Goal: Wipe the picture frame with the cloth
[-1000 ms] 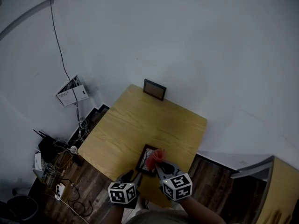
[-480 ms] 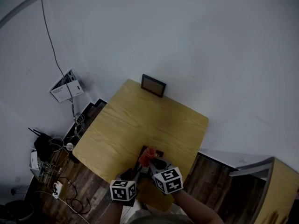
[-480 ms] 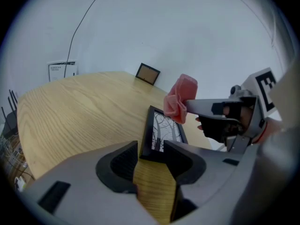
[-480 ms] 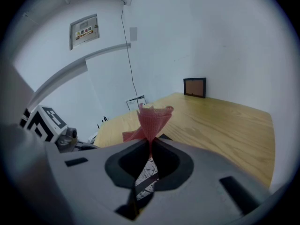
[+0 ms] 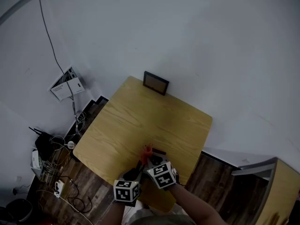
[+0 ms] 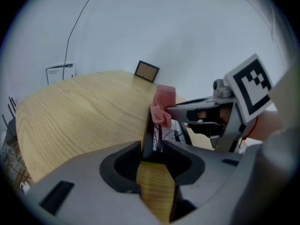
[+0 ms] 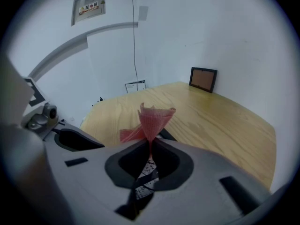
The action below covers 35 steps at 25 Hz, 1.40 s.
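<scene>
Left gripper: fingers, just closing, pinch the picture frame, which stands on edge near the worktop's near edge. Right gripper: fingers clamped together on bunched pink cloth, at the frame's top.

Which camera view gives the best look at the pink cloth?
The right gripper view: the pink cloth fans out dead centre, pinched in the right gripper's jaws. The left gripper view shows it side-on by the picture frame; the head view shows only a small red speck.
</scene>
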{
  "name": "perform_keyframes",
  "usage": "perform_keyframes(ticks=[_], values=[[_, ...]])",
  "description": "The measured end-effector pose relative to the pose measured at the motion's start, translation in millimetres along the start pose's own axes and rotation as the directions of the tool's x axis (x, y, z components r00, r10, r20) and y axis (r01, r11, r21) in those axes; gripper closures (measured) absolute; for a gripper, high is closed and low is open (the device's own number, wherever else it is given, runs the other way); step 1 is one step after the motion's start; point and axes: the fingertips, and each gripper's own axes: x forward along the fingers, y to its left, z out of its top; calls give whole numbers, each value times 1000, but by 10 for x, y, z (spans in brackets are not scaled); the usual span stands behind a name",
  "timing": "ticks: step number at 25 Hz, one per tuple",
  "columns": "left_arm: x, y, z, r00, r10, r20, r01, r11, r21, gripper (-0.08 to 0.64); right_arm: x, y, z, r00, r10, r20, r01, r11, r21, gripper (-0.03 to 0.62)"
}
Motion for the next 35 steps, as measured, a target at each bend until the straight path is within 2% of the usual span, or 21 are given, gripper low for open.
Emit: perform_keyframes(ticks=[6,13,25,35], values=[[15,4,-2,1000,-11,-19,11,1000,-8,427,117,-44,-58,996,-58,-68,52,995,-81,578],[18,9,6,1000,14,-7,-14,1000,5,426,149,-58,-101,986,-109,-122,89,983,-160,578],[2,18,-8,1000,27,1,-27,1000,-6,426,-83,-239,-317,969,-169,-180,143,978,-150,578],[4,8,-4,1000,27,3,-27,1000,-7,426,-173,-268,-323,975,-165,-147,149,982,-115,578]])
